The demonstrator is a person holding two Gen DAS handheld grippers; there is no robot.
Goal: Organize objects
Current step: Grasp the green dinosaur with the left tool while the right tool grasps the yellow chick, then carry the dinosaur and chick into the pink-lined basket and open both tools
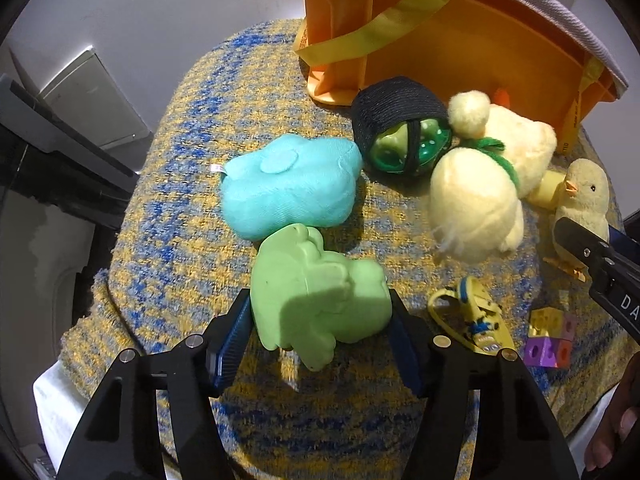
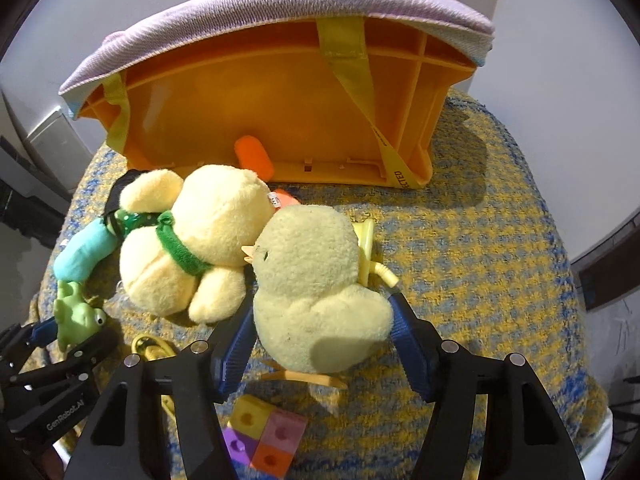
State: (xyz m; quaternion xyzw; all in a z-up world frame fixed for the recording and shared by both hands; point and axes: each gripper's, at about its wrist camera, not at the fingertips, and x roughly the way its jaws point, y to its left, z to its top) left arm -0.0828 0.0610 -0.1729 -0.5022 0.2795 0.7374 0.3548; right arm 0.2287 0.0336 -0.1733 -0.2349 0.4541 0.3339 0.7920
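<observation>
My left gripper (image 1: 320,332) is shut on a light green rubber frog toy (image 1: 318,292), its blue pads pressing both sides; the frog also shows in the right wrist view (image 2: 76,316). My right gripper (image 2: 324,340) is shut on a small yellow chick toy (image 2: 316,292), which also shows in the left wrist view (image 1: 584,196). An orange bin (image 2: 288,120) with yellow straps lies tipped on its side at the back, its open side facing me. A large yellow plush duck (image 2: 192,240) with a green collar lies left of the chick.
On the yellow-blue woven cover (image 1: 192,208) lie a teal plush (image 1: 292,188), a black-wrapped green ball (image 1: 404,128), a yellow toy sandal (image 1: 476,316) and a block of coloured cubes (image 2: 264,436). A purple-grey cloth (image 2: 280,4) drapes over the bin. The cover's edges drop off left and right.
</observation>
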